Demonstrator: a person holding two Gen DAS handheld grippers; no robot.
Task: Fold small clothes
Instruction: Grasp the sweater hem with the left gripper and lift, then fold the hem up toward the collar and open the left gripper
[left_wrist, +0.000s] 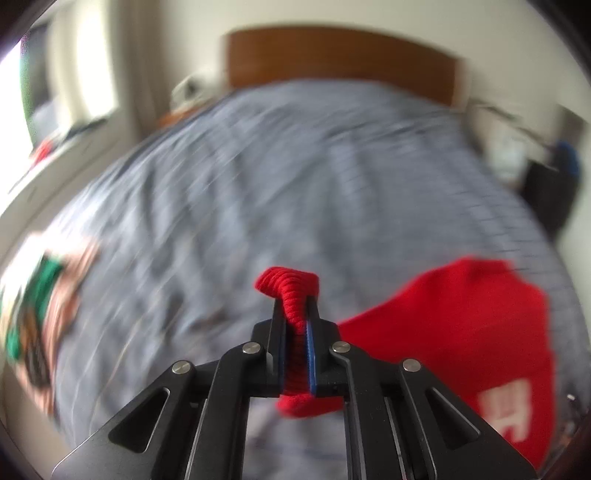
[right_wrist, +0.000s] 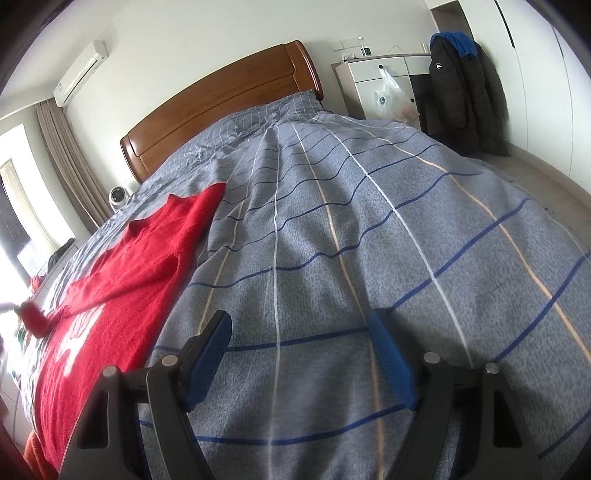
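A red knit sweater (left_wrist: 461, 325) with white lettering lies on the grey checked bed cover (left_wrist: 295, 177). My left gripper (left_wrist: 295, 301) is shut on its ribbed red cuff (left_wrist: 290, 284), which sticks up between the pads and hangs out below them. The left wrist view is blurred. In the right wrist view the sweater (right_wrist: 140, 266) is spread along the left side of the bed, with the cuff (right_wrist: 33, 317) raised at the far left. My right gripper (right_wrist: 301, 321) stands open over bare bed cover (right_wrist: 369, 221), right of the sweater, with nothing between its blue pads (right_wrist: 388, 350).
A patterned green, white and pink garment (left_wrist: 40, 306) lies at the bed's left edge. A wooden headboard (right_wrist: 221, 107) closes the far end. A white cabinet (right_wrist: 384, 81) and a hanging black jacket (right_wrist: 458, 81) stand to the right, beyond the bed.
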